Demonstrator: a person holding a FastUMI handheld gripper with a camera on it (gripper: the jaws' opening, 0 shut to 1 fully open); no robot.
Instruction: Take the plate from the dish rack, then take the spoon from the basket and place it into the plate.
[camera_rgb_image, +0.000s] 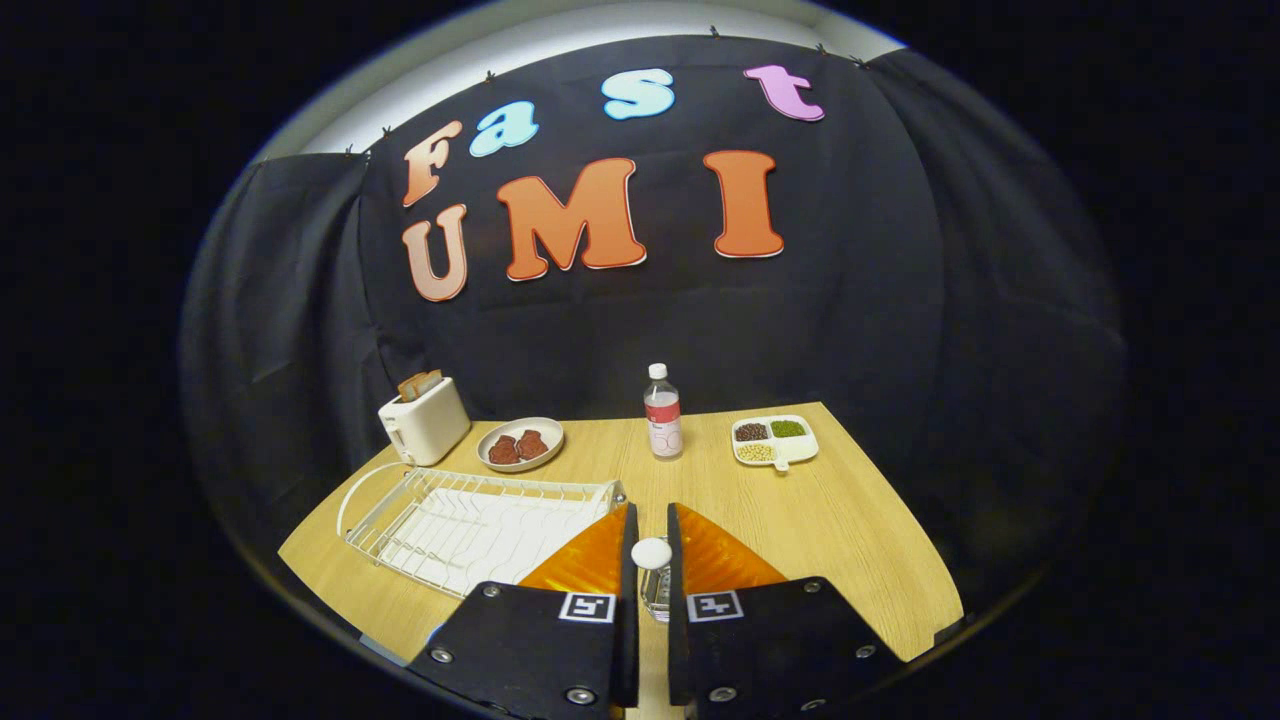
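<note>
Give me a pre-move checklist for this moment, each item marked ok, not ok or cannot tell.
1. Dish rack close, just ahead of the fingers to their left: ok.
2. Plate waiting in the rack: not ok; its wires hold nothing.
3. Gripper free to grasp: not ok; a small white-capped bottle sits between the fingers.
4. Both fingers pressing that bottle: cannot tell.
5. Toaster and plate of brown food out of the way: ok, both stand beyond the rack.
</note>
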